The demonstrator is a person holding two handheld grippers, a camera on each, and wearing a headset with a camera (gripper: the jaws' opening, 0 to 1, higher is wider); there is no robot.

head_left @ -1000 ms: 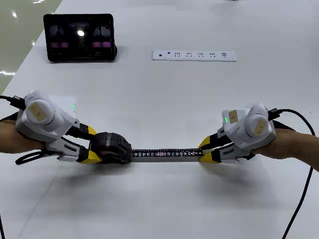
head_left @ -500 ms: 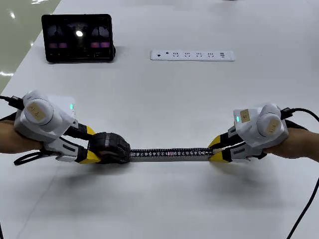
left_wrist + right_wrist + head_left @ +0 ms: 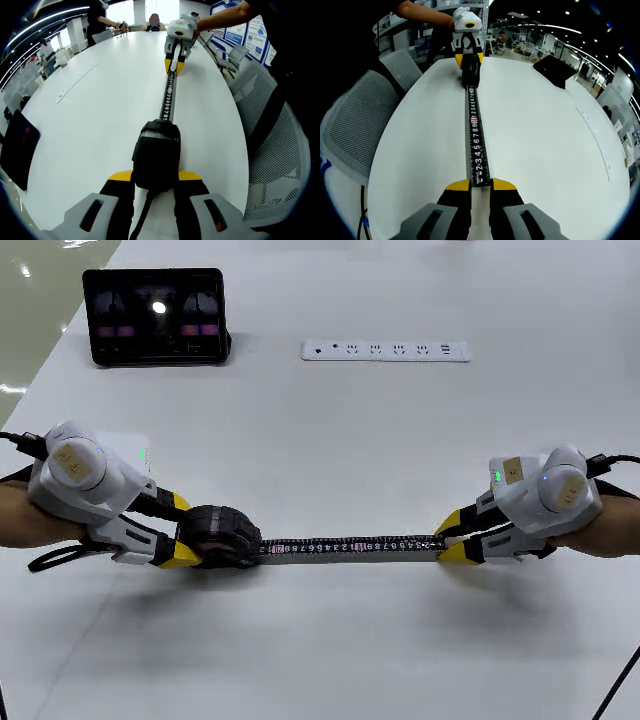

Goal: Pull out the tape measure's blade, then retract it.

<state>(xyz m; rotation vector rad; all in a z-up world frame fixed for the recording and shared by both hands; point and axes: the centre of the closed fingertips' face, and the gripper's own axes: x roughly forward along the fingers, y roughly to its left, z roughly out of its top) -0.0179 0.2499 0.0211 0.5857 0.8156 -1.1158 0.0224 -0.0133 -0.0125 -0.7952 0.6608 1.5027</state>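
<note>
Left hand-held gripper (image 3: 188, 532) clamping tape measure (image 3: 224, 537), right (image 3: 451, 538) pinching blade (image 3: 350, 546)

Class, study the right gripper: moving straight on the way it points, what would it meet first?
The right gripper grips the blade by its end, and the blade runs along that line. Beyond it, the first solid thing is probably the tape measure case, held in the left gripper.

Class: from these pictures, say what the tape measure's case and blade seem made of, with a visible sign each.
Case: likely black plastic or rubber, matte; it looks dull and moulded. Blade: probably thin painted metal; flat dark strip, printed white numerals.
</note>
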